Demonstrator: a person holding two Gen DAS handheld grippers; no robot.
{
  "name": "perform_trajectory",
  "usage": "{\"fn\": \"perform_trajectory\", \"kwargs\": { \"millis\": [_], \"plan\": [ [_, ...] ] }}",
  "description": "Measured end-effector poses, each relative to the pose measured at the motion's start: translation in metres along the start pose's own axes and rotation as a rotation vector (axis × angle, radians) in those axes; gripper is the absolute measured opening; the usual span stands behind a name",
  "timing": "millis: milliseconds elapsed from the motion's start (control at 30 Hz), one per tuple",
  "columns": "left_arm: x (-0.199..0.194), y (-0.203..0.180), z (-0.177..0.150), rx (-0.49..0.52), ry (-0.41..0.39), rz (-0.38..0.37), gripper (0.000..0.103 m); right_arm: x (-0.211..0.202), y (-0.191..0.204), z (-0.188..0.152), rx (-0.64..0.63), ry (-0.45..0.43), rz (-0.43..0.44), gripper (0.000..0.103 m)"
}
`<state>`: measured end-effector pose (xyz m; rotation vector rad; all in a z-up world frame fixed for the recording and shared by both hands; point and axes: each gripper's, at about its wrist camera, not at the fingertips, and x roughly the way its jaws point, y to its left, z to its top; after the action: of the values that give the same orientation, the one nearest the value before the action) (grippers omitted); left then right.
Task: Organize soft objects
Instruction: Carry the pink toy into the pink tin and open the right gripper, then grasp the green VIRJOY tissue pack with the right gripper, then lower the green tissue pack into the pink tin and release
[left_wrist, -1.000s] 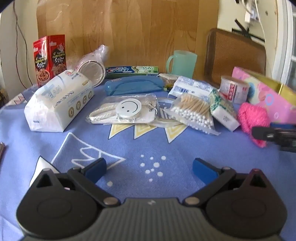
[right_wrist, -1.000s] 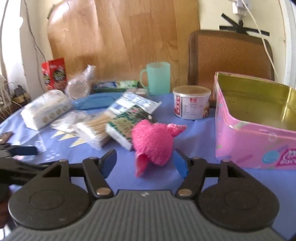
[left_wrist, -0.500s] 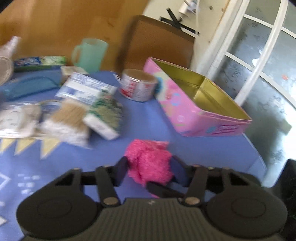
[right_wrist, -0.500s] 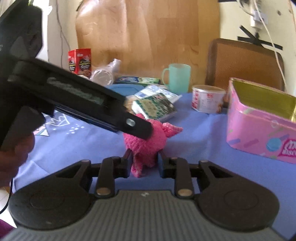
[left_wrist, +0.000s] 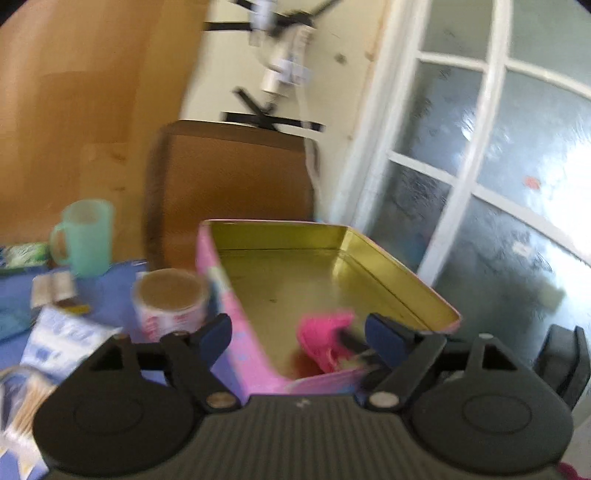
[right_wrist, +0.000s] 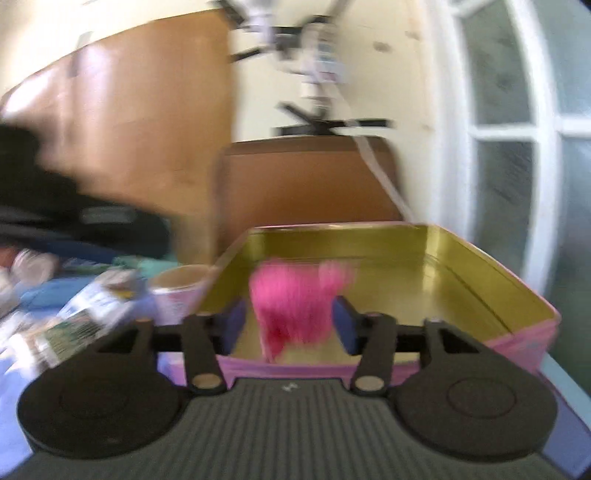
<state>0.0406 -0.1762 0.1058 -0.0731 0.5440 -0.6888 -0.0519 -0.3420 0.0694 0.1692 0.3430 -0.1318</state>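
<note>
The pink tin (right_wrist: 517, 338) stands open on the blue surface (left_wrist: 114, 284), and both grippers hover at its near edge. The fuzzy pink toy (right_wrist: 295, 306) hangs above the tin's gold floor. The right gripper (right_wrist: 288, 325) and left gripper (left_wrist: 297, 332) have just been opening; their fingers stand apart, the toy between them, touching neither. Best to clear the fingers straight back without snagging the fluff.

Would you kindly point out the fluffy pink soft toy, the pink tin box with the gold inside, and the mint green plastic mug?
Fluffy pink soft toy (right_wrist: 295, 306): right wrist view, on its body.
Pink tin box with gold inside (left_wrist: 399, 275): left wrist view, on its right inner wall.
Mint green plastic mug (left_wrist: 90, 240): left wrist view, on its side wall.
</note>
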Motion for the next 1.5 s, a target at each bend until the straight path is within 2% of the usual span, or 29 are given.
{"fn": "perform_trajectory", "kwargs": {
  "millis": [67, 133, 167, 267, 367, 433, 500, 600, 667, 700, 733, 800, 867, 933, 1000, 1067, 1133, 1167, 1200, 1233, 1267, 1367, 1500],
  "plan": [
    [-0.020, 0.025, -0.011, -0.030, -0.025, 0.075, 0.086, -0.015, -0.005, -0.002, 0.066, -0.054, 0.049, 0.057],
    [-0.038, 0.058, -0.024, -0.069, -0.019, 0.176, 0.086, -0.024, 0.008, -0.003, 0.053, -0.076, 0.147, 0.057],
    [-0.047, 0.072, -0.029, -0.096, -0.009, 0.212, 0.084, -0.022, 0.021, -0.002, 0.028, -0.059, 0.211, 0.057],
    [-0.075, 0.114, -0.048, -0.185, 0.007, 0.279, 0.084, -0.003, 0.069, -0.010, -0.054, 0.080, 0.442, 0.059],
    [-0.098, 0.140, -0.066, -0.260, -0.010, 0.316, 0.084, 0.033, 0.111, -0.021, -0.071, 0.240, 0.541, 0.073],
    [-0.108, 0.155, -0.075, -0.303, -0.013, 0.313, 0.085, 0.059, 0.124, -0.023, -0.021, 0.314, 0.529, 0.083],
    [-0.118, 0.166, -0.087, -0.322, -0.017, 0.315, 0.085, 0.078, 0.132, -0.026, 0.067, 0.373, 0.514, 0.087],
    [-0.127, 0.180, -0.099, -0.350, -0.027, 0.304, 0.085, 0.084, 0.140, -0.037, 0.187, 0.460, 0.509, 0.088],
    [-0.131, 0.185, -0.106, -0.362, -0.031, 0.292, 0.085, 0.085, 0.150, -0.043, 0.177, 0.482, 0.507, 0.080],
    [-0.131, 0.186, -0.107, -0.363, -0.032, 0.282, 0.085, 0.081, 0.154, -0.044, 0.144, 0.471, 0.503, 0.070],
    [-0.134, 0.187, -0.109, -0.358, -0.035, 0.270, 0.085, 0.075, 0.154, -0.044, 0.133, 0.468, 0.511, 0.065],
    [-0.133, 0.184, -0.108, -0.346, -0.035, 0.238, 0.085, 0.061, 0.146, -0.041, 0.125, 0.470, 0.528, 0.060],
    [-0.131, 0.175, -0.105, -0.330, -0.031, 0.193, 0.085, 0.039, 0.143, -0.039, 0.051, 0.437, 0.546, 0.060],
    [-0.125, 0.165, -0.102, -0.314, -0.014, 0.123, 0.085, 0.010, 0.147, -0.042, -0.112, 0.388, 0.562, 0.061],
    [-0.112, 0.153, -0.101, -0.299, 0.028, 0.052, 0.083, -0.018, 0.146, -0.053, -0.219, 0.365, 0.568, 0.063],
    [-0.094, 0.139, -0.102, -0.286, 0.087, 0.010, 0.082, -0.032, 0.144, -0.066, -0.267, 0.367, 0.561, 0.067],
    [-0.074, 0.126, -0.106, -0.265, 0.154, 0.007, 0.077, -0.033, 0.142, -0.079, -0.285, 0.382, 0.533, 0.073],
    [-0.064, 0.120, -0.108, -0.255, 0.189, 0.018, 0.066, -0.034, 0.141, -0.085, -0.282, 0.371, 0.531, 0.074],
    [-0.056, 0.115, -0.111, -0.246, 0.221, 0.028, 0.060, -0.035, 0.141, -0.087, -0.289, 0.350, 0.532, 0.074],
    [-0.053, 0.107, -0.112, -0.216, 0.212, 0.053, 0.055, -0.034, 0.142, -0.087, -0.303, 0.339, 0.534, 0.066],
    [-0.050, 0.102, -0.112, -0.203, 0.231, 0.042, 0.044, -0.034, 0.142, -0.087, -0.306, 0.329, 0.542, 0.064],
    [-0.051, 0.089, -0.099, -0.204, 0.225, 0.029, 0.045, -0.035, 0.132, -0.080, -0.275, 0.272, 0.545, 0.061],
    [-0.039, 0.051, -0.053, -0.100, 0.163, -0.006, 0.043, -0.040, 0.106, -0.055, -0.236, 0.120, 0.469, 0.061]
  ]
}}
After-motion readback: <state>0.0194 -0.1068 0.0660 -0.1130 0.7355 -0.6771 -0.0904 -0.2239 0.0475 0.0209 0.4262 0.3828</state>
